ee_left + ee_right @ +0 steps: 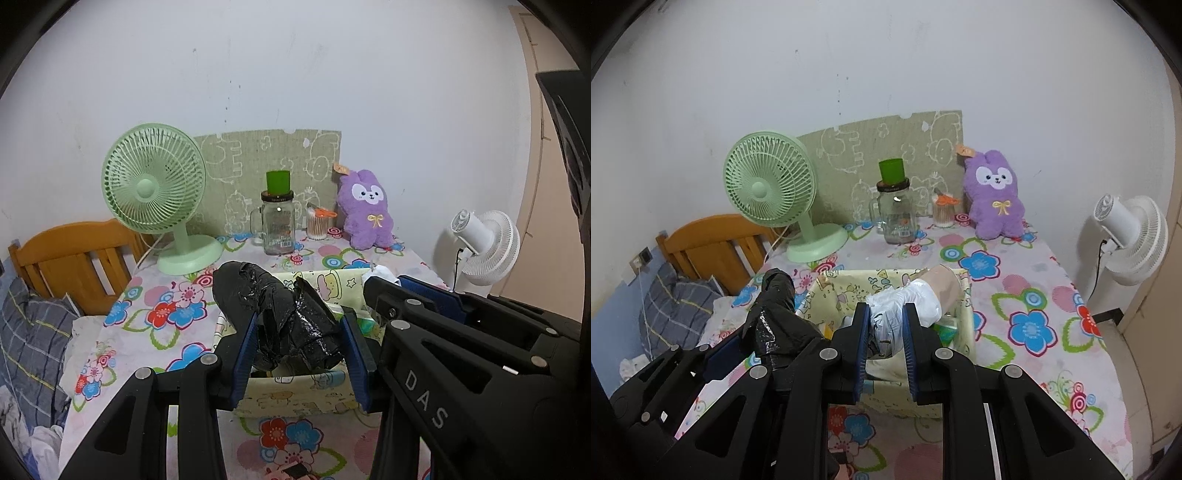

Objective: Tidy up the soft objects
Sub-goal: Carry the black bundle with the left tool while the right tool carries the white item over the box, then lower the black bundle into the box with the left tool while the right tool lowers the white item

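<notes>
A crumpled black plastic bag (284, 317) sits between the fingers of my left gripper (300, 343), which is shut on it above a pale yellow cartoon-print fabric box (295, 398). The bag also shows in the right wrist view (777, 317), at the box's left edge. My right gripper (884, 332) is shut on a white plastic bag (905, 306) over the box (966, 328); a beige roll (945, 286) lies behind it. In the left wrist view the right gripper (384, 295) is at the box's right side. A purple plush rabbit (367, 208) sits at the table's back right.
On the flowered tablecloth (166, 332) stand a green desk fan (159, 199), a glass jar with a green cup on top (279, 225) and a cotton-swab container (317, 223). A white fan (1126, 236) stands right of the table. A wooden headboard (74, 258) and bedding lie left.
</notes>
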Demonstrator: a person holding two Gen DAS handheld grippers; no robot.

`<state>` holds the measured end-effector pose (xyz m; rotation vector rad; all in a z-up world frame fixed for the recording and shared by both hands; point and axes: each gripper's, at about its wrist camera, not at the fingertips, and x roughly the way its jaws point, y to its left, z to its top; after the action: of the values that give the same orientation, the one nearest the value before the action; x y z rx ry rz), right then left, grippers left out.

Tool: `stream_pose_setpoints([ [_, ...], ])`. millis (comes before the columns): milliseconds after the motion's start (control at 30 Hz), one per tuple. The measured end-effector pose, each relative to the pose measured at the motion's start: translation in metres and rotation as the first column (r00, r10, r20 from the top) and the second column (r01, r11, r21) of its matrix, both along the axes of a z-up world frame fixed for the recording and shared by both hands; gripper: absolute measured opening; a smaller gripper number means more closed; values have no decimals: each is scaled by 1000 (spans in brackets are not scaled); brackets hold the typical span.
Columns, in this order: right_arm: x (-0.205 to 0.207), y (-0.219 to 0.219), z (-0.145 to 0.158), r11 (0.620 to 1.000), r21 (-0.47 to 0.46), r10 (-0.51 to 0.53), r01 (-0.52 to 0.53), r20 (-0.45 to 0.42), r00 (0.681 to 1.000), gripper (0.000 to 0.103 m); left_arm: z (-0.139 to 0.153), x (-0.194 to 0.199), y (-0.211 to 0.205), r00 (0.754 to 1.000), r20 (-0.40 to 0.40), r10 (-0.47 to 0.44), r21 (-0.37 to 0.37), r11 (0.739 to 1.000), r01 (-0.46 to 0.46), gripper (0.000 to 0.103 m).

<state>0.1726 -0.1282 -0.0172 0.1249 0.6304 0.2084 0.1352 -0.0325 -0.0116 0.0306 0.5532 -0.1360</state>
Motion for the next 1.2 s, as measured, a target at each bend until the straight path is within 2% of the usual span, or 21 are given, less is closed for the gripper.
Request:
stream_pose_setpoints([
  [367, 36, 5, -21, 1000, 7, 16, -15, -51, 999, 20, -20, 37, 2, 996, -69, -50, -49, 998, 47, 47],
  [533, 47, 7, -29, 1000, 14, 26, -25, -68, 997, 20, -27, 47, 4, 994, -91, -62, -64, 996, 57, 58],
  [700, 56, 15, -36, 999, 14, 46, -45, -78, 996, 20, -33, 54, 11, 994, -107, -36, -61, 998, 30, 61],
  [833, 62, 23, -40, 997, 25, 79, -77, -78, 994, 20, -38, 61, 20, 992, -127, -12, -68, 998, 3, 73],
  [1033, 74, 32, -50, 993, 30, 112, -110, -95, 989, 20, -47, 71, 30, 987, -158, 25, -60, 998, -35, 74],
  [1167, 78, 34, -54, 994, 39, 109, -105, -96, 989, 27, -49, 72, 31, 987, -155, 33, -49, 998, -41, 74],
  [1200, 78, 34, -54, 994, 35, 107, -104, -97, 990, 37, -49, 73, 31, 988, -153, 34, -46, 998, -41, 74],
])
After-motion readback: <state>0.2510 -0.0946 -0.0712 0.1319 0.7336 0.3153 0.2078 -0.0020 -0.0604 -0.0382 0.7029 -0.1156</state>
